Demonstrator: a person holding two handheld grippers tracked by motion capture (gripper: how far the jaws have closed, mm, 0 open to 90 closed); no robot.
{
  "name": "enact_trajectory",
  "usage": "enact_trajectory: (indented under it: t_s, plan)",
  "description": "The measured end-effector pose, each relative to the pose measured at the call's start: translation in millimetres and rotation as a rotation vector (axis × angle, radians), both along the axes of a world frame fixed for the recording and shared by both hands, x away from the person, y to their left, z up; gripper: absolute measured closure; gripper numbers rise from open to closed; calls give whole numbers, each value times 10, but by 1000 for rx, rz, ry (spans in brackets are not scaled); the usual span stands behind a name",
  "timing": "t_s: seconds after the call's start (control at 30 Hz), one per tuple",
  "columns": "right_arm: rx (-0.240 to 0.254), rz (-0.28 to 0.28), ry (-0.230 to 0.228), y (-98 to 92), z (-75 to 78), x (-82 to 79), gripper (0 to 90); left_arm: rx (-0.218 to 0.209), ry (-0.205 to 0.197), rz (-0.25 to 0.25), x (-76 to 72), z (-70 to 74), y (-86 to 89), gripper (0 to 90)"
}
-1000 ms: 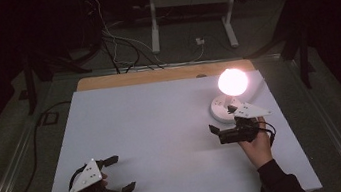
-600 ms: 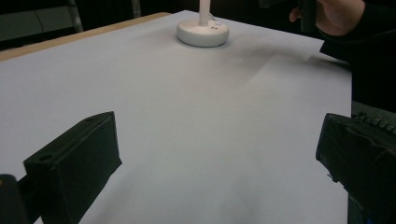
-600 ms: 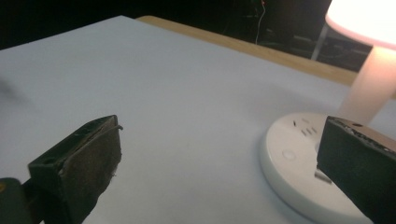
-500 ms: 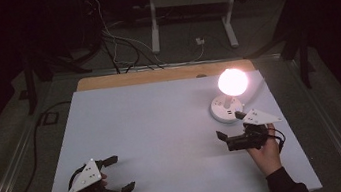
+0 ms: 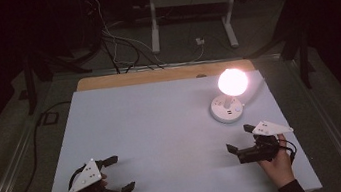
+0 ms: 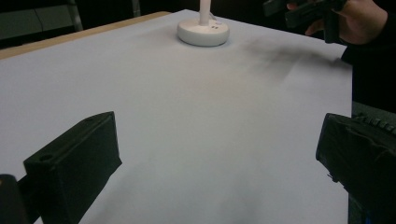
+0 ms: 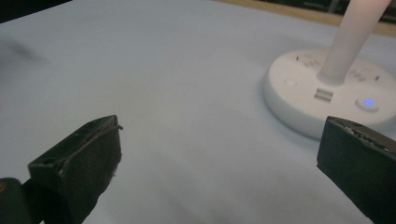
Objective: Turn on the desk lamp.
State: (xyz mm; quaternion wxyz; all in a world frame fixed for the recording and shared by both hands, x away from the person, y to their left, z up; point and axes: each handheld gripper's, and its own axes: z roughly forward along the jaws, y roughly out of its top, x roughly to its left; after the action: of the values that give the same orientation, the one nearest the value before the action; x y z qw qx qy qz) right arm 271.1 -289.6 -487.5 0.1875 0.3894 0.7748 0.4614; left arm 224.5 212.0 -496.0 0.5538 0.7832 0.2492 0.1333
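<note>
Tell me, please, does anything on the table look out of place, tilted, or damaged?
Nothing stands out. The lamp stands upright on its round white base, lit, with a small blue light on the base. Both the left gripper and the right gripper are open and hold nothing.

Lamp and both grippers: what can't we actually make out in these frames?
- Lamp head: high view, glare washes out its shape; cut off by the top edge in both gripper views.
- Markings on the lamp base: right gripper view, blurred; too small in the high view.
- Right gripper body: high view, partly covered by its grey plate and the hand.
- Left gripper: high view, too dark for detail.
</note>
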Motion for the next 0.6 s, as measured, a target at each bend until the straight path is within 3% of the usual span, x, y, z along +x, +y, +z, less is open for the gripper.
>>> enact_trajectory:
  t_s: [0.6]
  plan:
    - [-117, 7, 130, -196, -255, -240, 0, 8, 3, -2, 0, -6, -9, 1]
